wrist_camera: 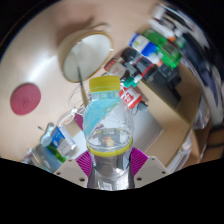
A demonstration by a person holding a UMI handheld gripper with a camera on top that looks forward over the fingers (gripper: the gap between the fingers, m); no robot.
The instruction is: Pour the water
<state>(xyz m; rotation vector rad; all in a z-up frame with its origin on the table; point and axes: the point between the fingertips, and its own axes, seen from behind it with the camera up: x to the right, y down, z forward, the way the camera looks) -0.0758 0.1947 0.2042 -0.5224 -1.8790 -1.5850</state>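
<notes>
The pale, smooth worktop fills most of the gripper view and appears tilted, so the claw seems rolled to one side. A dark gap and a second pale surface lie beyond the fingers to one side. On the worktop, beyond the claw, stands a round white bowl-like vessel with a pale inside; I cannot tell whether it holds water. Well apart from it lies a flat dark-red round disc. Past the vessel a cluster of colourful boxes and packets crowds the far side.

The claw is closed on a clear plastic bottle with a yellow cap and light-blue label, both purple pads pressing its lower body. The cap looks to be on.

Judging by this, the bottle is being carried toward the white vessel, and pouring has not begun. The next move likely calls for uncapping, then bringing the bottle's mouth over the vessel's rim. Open worktop lies around the vessel on the disc's side; the clutter side leaves little room.
</notes>
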